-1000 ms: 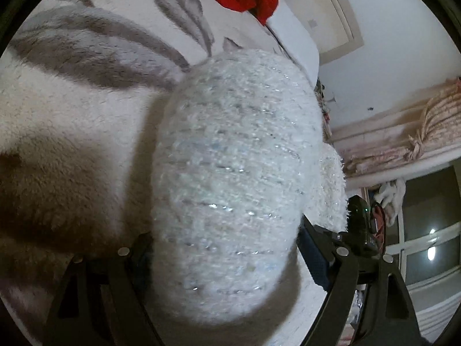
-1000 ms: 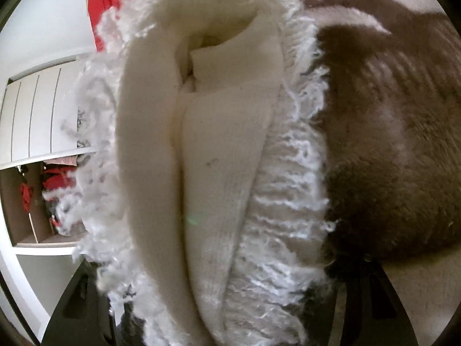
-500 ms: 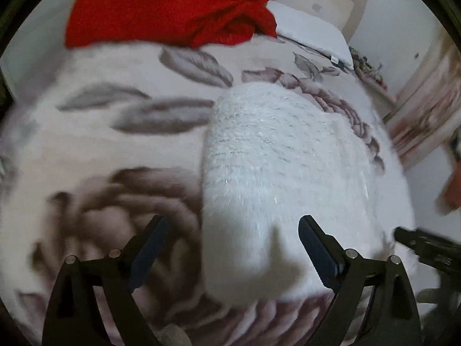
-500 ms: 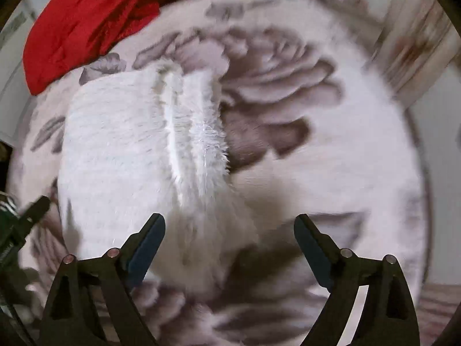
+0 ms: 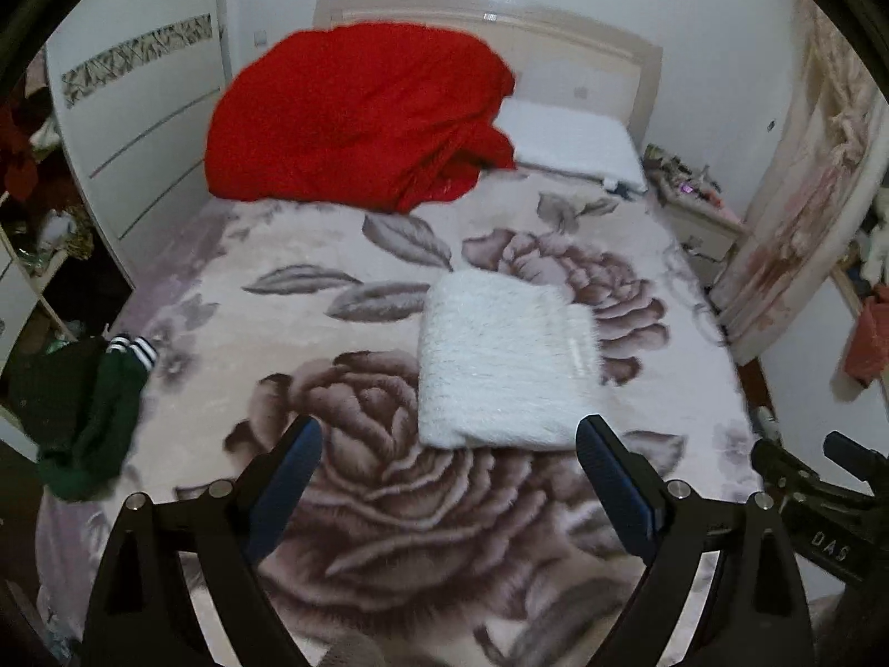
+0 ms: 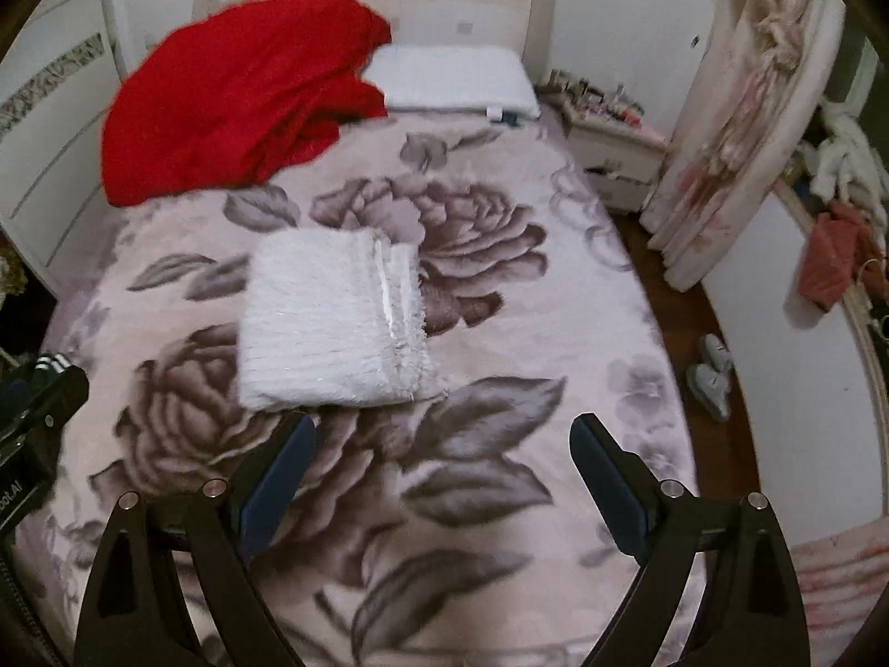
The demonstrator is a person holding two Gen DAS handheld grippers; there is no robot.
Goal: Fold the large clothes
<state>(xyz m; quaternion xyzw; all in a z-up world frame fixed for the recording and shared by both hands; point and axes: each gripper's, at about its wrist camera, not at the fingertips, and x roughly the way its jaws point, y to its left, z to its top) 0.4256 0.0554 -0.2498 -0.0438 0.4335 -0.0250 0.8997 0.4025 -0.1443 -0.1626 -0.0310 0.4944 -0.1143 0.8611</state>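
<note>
**A:** Both grippers have backed well away from the white fuzzy sweater [image 5: 503, 358] since a second ago, when its knit filled both views right between the jaws. Now it lies folded on the floral blanket [image 5: 389, 500], released.

**B:** So what are the jaws doing?

**A:** The left gripper [image 5: 444, 478] has its jaws spread wide with nothing between them, and the right gripper [image 6: 439, 472] is the same, wide apart and empty. In the left view the sweater sits just beyond the jaws, a little toward the right one. In the right view it sits beyond the left jaw, its fringed edge [image 6: 400, 305] facing the gap.

**B:** Which step is this, then?

**A:** I'd judge the fold on this piece is finished: it's a compact rectangle, edges fairly square. This looks like the pull-back between garments.

**B:** And next?

**A:** Probably another item. A dark green garment [image 5: 83, 411] with striped cuffs lies crumpled far off the left jaw, at the bed's edge. A big red bundle [image 5: 361, 117] sits far ahead by the pillow [image 6: 453, 83]; whether it's clothing or bedding I can't tell. Whichever is chosen, it needs dragging to open blanket and spreading flat, with both jaws pinching at opposite edges, well apart from the folded sweater.
</note>
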